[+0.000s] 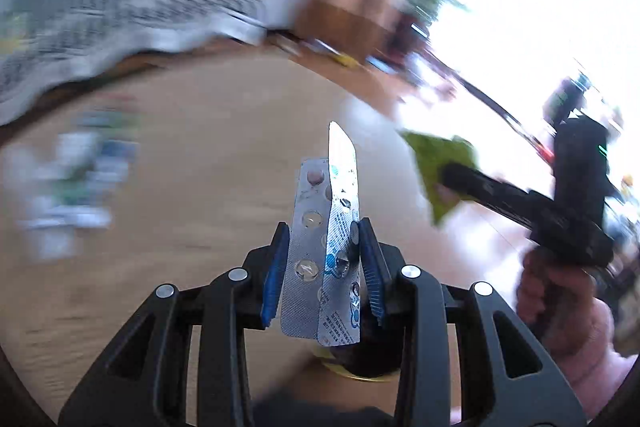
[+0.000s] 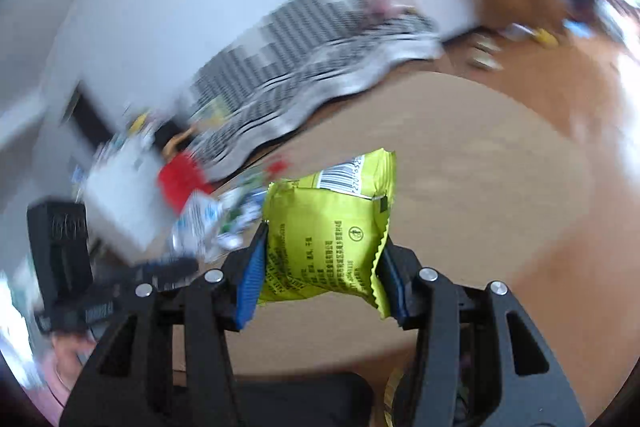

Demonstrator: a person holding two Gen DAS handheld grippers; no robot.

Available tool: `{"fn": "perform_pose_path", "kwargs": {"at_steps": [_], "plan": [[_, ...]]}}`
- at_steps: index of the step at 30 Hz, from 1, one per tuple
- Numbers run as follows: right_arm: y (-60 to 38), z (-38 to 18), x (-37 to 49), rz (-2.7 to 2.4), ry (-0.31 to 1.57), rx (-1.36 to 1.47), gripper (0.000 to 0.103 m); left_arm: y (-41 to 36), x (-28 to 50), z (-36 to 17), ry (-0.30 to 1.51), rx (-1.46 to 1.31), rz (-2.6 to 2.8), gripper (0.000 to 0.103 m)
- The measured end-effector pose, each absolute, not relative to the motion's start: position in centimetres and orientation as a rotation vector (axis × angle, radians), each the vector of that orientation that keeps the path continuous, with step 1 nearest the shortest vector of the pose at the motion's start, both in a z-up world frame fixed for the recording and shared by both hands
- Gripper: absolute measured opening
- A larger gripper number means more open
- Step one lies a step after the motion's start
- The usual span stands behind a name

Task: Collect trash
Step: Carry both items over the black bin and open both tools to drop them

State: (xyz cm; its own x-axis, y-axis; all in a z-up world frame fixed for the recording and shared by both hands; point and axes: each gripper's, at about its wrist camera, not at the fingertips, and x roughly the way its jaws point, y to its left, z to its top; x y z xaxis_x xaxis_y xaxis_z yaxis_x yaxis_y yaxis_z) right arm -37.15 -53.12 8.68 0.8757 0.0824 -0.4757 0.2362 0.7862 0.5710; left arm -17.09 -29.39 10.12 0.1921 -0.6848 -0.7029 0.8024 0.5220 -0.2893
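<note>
The left tool grips two silver blister packs between its blue pads. The packs stand upright and overlap, one behind the other, their top ends reaching past the fingertips. Some blisters look crushed; one near the top holds a brownish pill. Below the packs a dark round thing with a gold rim shows between the fingers, too hidden to name.

The right tool is clamped on a yellow-green snack wrapper. The wrapper is puffed, with a zigzag edge along its right side, a barcode at its far end and printed text on the face turned to the camera. In the left view the same tool appears at the right, held in a hand, with the green wrapper at its tip.

Both tools are held above a round tan counter. At its far left lies a blurred heap of litter, white and blue-green, with something red and a white box beside it. Beyond the counter is a black-and-white patterned cloth, and farther off a brown floor with small scattered things. Motion blur smears all of this.
</note>
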Motion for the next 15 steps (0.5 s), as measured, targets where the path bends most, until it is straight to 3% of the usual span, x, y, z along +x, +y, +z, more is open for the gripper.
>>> {"fn": "perform_pose_path", "kwargs": {"at_steps": [6,12,15], "plan": [[-59.8,3.1,-45.0,-0.231,0.526,0.825,0.050,-42.7,-25.1,1.1,1.118,0.486,-1.201,0.035],[-60.9,-9.3,-45.8,-0.311,0.791,0.953,0.050,-44.7,-27.8,-10.1,1.329,0.648,-1.110,0.034],[-60.4,-14.5,-45.5,-0.293,0.858,1.062,0.050,-45.0,-27.9,-12.0,1.387,0.691,-1.105,0.035]]}}
